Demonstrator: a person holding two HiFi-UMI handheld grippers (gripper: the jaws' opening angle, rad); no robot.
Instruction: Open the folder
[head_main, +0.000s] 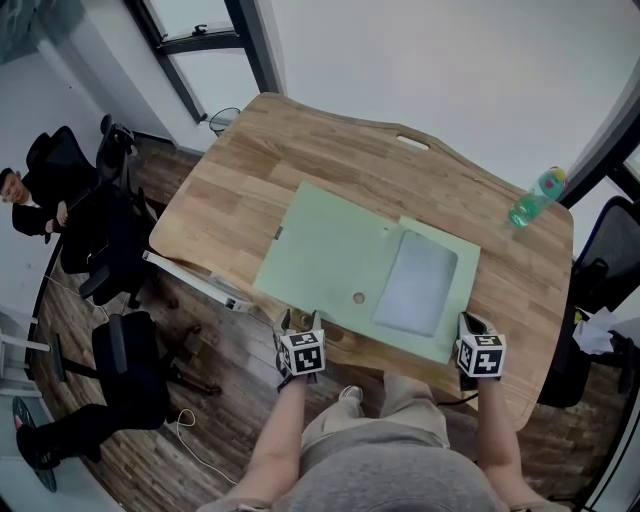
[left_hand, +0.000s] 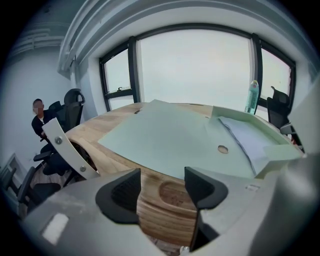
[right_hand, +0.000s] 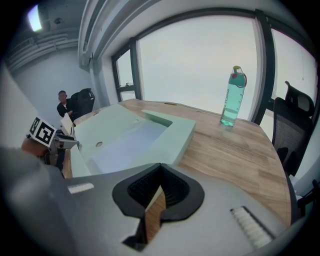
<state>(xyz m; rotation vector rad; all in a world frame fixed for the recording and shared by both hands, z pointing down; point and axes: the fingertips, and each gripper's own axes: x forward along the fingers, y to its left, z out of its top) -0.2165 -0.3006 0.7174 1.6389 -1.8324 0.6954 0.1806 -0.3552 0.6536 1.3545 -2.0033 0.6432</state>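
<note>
Folder (head_main: 345, 255): lay open, flat, long axis crosswise, just ahead of both grippers.
Left gripper (left_hand: 162, 189): spread, empty, nearer its left half.
Right gripper (right_hand: 159, 188): pressed together, empty.

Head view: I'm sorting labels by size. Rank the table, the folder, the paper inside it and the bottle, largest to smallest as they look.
1. table
2. folder
3. paper
4. bottle, clearly the smallest, though it also stands farthest from the camera.

Grey shirt (head_main: 400, 482), khaki trousers (head_main: 405, 410), grey black-padded grippers (left_hand: 161, 187).
</note>
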